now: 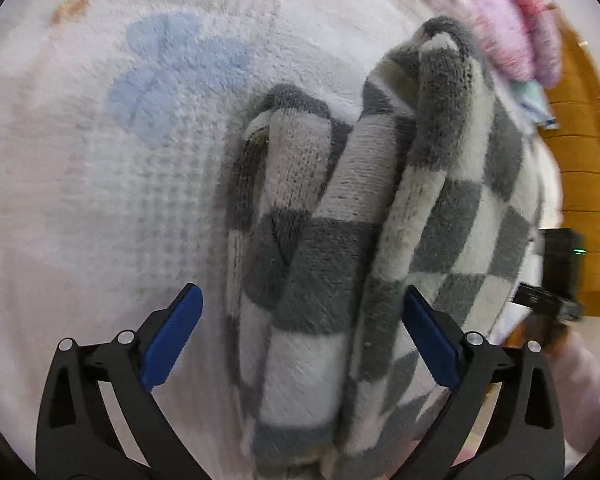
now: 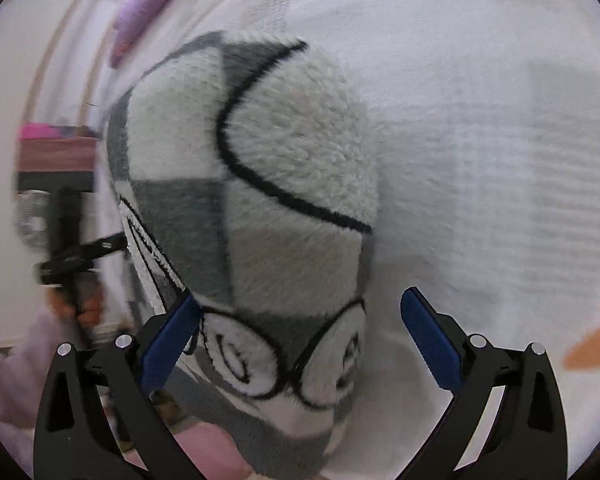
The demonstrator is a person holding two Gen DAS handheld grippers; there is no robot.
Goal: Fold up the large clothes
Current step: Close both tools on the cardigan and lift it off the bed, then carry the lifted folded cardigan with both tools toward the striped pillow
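I find no readable text, label, brand or number anywhere on my checkered fleece garment (image 1: 332, 240) or around it

Checked garment (image 1: 320, 248): we see thick fleece cloth, fuzzy matt nap, grey and off-white squares.
Bed cover (image 1: 100, 184): we note white plush cloth, soft pile, matt.
Left tongs (image 1: 302, 340): matt black plastic arms, blue pads, shiny metal pins.
Wall panel (image 1: 584, 152): wood, smooth.
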